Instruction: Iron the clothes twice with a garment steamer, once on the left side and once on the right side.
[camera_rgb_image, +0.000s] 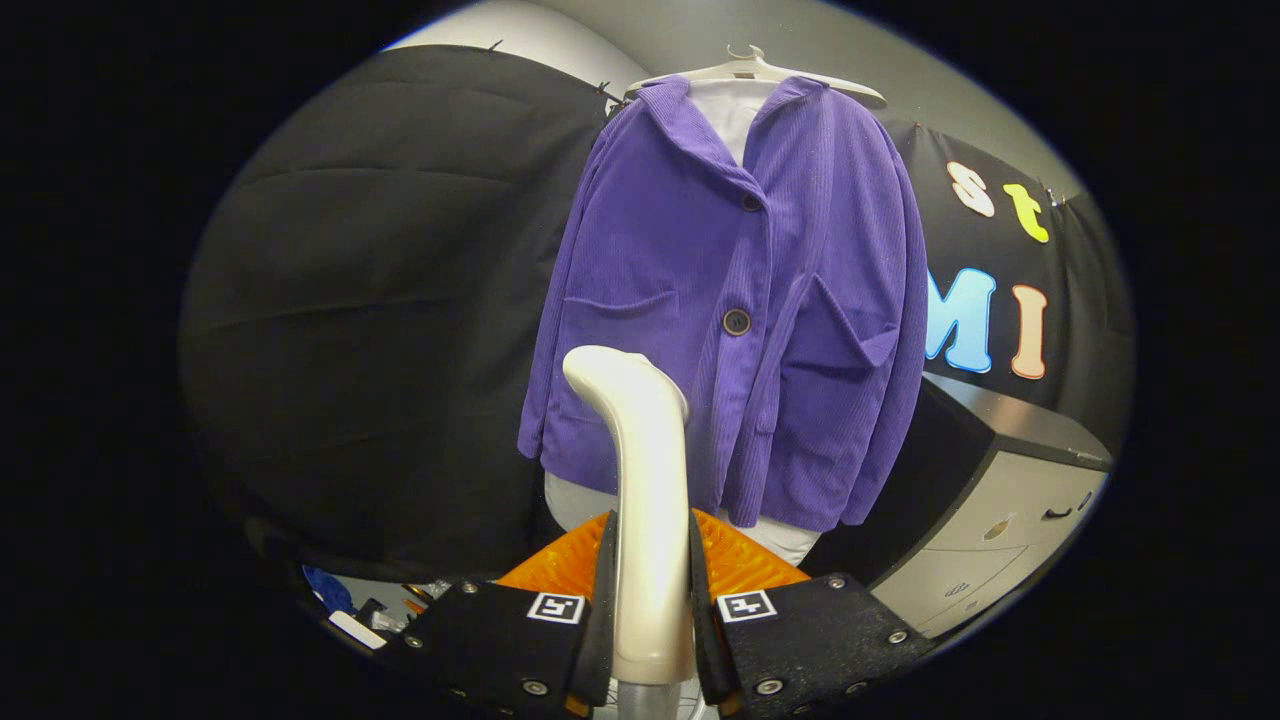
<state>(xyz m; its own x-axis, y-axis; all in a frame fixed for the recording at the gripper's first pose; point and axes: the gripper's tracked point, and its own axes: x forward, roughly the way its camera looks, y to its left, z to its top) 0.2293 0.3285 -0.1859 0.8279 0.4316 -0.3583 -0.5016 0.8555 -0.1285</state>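
Observation:
A purple corduroy jacket (735, 300) hangs on a white hanger (752, 68) over a white inner garment, facing me, beyond the fingers. My gripper (650, 560) is shut on the cream handle of the garment steamer (640, 480), which stands upright between the two fingers. The steamer's curved head rises in front of the jacket's lower left front, near the left pocket. Whether the head touches the cloth I cannot tell. The jacket's front is buttoned with dark buttons.
A grey cabinet with drawers (1000, 520) and a dark top stands to the right of the jacket. Black cloth (380, 300) covers the booth wall behind and to the left. Small loose items (350, 610) lie low to the left of the fingers.

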